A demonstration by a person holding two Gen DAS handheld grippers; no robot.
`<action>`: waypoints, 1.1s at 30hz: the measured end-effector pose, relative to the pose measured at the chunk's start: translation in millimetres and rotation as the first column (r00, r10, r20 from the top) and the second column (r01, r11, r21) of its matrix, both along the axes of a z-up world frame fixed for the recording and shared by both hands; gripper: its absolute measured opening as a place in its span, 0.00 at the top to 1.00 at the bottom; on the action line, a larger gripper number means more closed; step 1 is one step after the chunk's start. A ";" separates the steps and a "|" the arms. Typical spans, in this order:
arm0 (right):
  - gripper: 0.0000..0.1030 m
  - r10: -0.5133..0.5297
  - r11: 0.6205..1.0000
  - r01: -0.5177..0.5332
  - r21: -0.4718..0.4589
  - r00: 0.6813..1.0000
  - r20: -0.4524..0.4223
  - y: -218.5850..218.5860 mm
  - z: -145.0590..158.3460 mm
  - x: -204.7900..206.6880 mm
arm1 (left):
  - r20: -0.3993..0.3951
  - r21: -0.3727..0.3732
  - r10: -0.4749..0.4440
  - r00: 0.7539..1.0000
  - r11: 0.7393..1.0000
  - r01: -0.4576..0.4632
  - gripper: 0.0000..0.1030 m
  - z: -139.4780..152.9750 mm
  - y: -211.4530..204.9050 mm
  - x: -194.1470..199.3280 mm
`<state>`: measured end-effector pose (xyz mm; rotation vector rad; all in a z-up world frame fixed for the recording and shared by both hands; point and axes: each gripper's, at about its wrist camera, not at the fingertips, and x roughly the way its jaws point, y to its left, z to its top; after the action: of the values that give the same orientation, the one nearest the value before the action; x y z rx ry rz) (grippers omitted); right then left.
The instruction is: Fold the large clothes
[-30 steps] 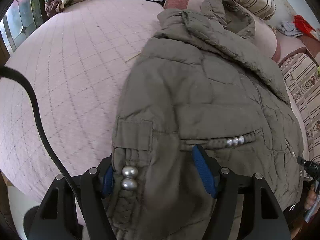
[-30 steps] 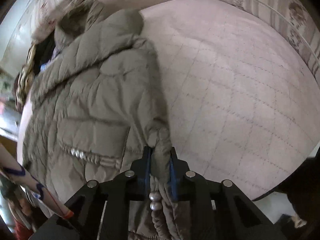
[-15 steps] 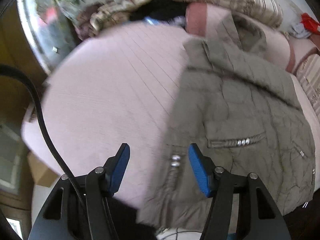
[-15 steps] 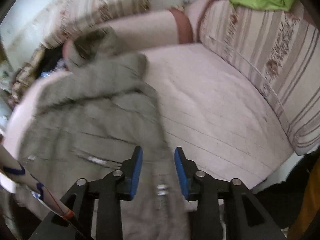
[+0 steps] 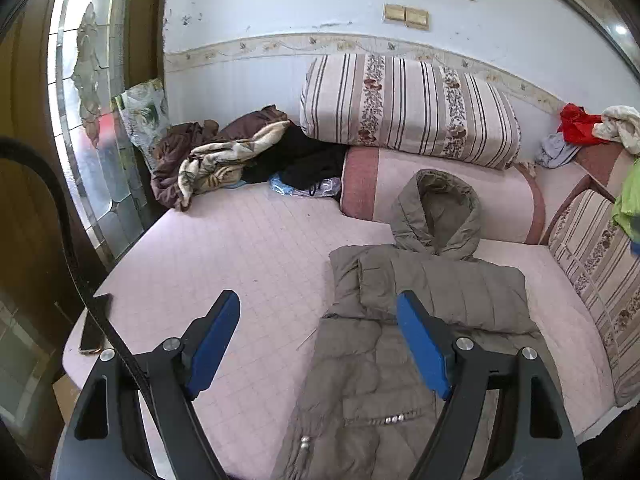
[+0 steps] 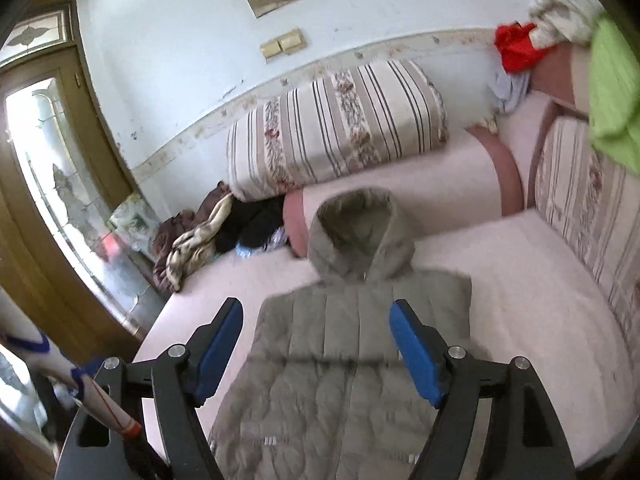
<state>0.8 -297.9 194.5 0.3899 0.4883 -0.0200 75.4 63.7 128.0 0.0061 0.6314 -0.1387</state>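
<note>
Both the left claw (image 5: pixel 318 346) and right claw (image 6: pixel 316 350), just opening, gape empty above the hooded padded jacket (image 5: pixel 424 320), which lies flattened on the bed (image 5: pixel 240 256), hood at twelve o'clock, ready for folding.

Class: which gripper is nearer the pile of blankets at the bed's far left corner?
Left. The left gripper hangs over the bed's left half, on the pile's side of the jacket. The right gripper hangs above the jacket's middle, farther across. Both are open.

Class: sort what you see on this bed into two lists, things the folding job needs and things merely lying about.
Job: olive hooded jacket; left tool; right tool, both open.

Lying about: striped bolster; brown and cream blanket heap; red cloth; phone.
</note>
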 end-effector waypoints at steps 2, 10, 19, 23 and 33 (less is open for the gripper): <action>0.21 0.002 1.000 -0.002 -0.006 0.999 -0.038 3.1 4.8 33.5 | -0.024 0.008 -0.009 1.000 1.000 0.010 0.23 -18.2 -11.5 18.8; 0.21 -0.066 0.989 0.034 -0.146 0.974 -0.216 11.7 -33.0 193.6 | -0.157 0.005 -0.018 0.987 1.000 0.019 0.23 -120.0 -44.9 93.4; 0.21 -0.151 0.987 0.128 -0.095 0.942 -0.300 7.4 -96.2 400.1 | -0.151 0.056 -0.022 0.988 0.998 0.031 0.23 -189.7 -42.7 139.0; 0.21 -0.166 0.986 0.161 -0.042 0.934 -0.317 8.4 -121.0 472.3 | -0.211 0.037 -0.046 0.976 0.998 0.055 0.23 -205.6 -37.0 153.9; 0.93 -0.193 0.981 0.187 -0.055 0.890 -0.413 10.2 -174.2 551.5 | -0.306 -0.039 -0.050 0.951 0.998 0.040 0.23 -223.5 -26.0 178.7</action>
<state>552.3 -287.7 20.3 0.4206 0.8713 -0.3029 254.1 37.7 -95.5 -0.0329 0.9407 -0.1967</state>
